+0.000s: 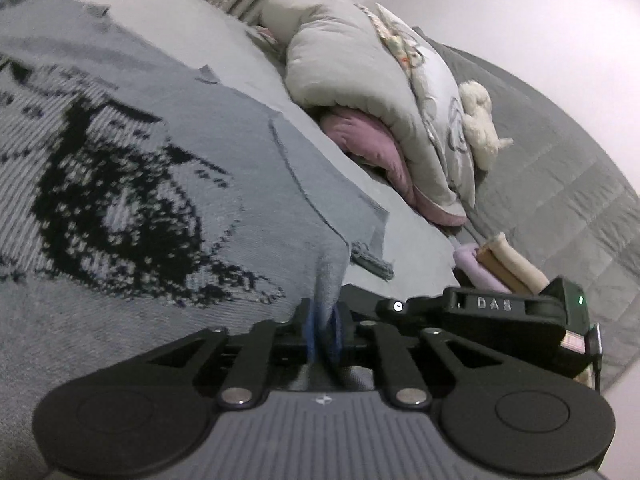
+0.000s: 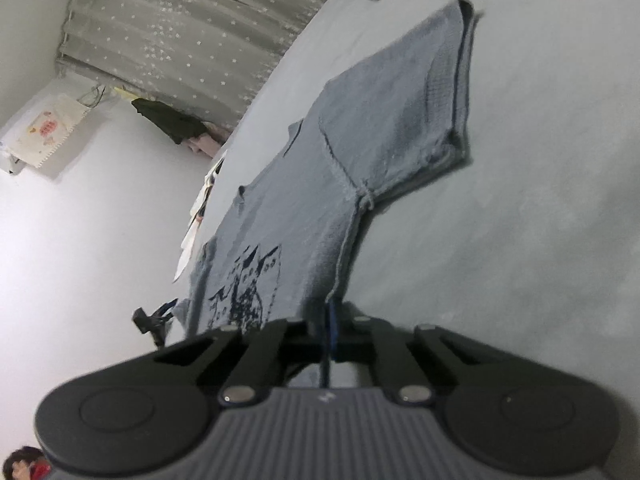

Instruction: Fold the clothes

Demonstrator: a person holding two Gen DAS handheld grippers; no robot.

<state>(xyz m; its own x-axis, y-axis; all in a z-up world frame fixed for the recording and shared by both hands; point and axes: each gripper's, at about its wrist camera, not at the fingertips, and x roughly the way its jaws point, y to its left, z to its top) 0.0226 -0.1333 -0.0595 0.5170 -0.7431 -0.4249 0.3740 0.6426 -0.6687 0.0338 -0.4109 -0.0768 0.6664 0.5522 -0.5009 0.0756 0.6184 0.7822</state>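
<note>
A grey knitted sweater point(image 1: 248, 160) with a black and white pattern lies spread on the bed point(image 1: 180, 24). My left gripper point(image 1: 325, 332) is shut on the sweater's edge, with fabric pinched between its blue pads point(image 1: 310, 332). In the right wrist view the same sweater point(image 2: 320, 200) stretches away, one sleeve point(image 2: 424, 92) reaching toward the far side. My right gripper point(image 2: 329, 328) is shut on the sweater's near edge. My other gripper point(image 2: 150, 320) shows small at the sweater's far left corner.
A rolled grey and pink duvet point(image 1: 360, 92) with a pillow and a white plush toy point(image 1: 480, 120) lies beyond the sweater. Folded towels point(image 1: 500, 268) sit near my left gripper. A starred curtain point(image 2: 192, 32) and dark clothes point(image 2: 172, 120) lie off the bed's edge.
</note>
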